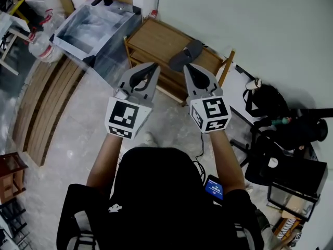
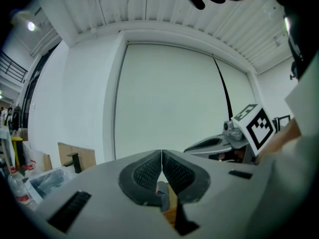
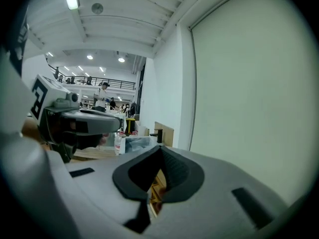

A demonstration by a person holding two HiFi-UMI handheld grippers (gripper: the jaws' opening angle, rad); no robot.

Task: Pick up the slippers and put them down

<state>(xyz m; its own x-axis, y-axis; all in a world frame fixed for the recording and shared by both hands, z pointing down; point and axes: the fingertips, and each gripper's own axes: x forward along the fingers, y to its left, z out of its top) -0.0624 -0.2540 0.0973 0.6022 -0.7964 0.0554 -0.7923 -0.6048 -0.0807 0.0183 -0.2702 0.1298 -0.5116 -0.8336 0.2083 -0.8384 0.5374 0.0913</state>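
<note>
Planks (image 1: 47,103) of pale wood lie at nine o'clock. Left gripper (image 1: 153,66), smooth grey with ribbed black pads, has its jaws pressed together on nothing. Right gripper (image 1: 187,67) is likewise closed and empty. At its twelve o'clock, a dark grey rounded slipper (image 1: 186,54) rests on the wooden rack (image 1: 156,38).

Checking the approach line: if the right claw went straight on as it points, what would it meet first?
Probably the dark slipper on top of the wooden rack, just ahead of the right claw, whose tips are shut. Depth is hard to judge, so it might pass above it.
</note>
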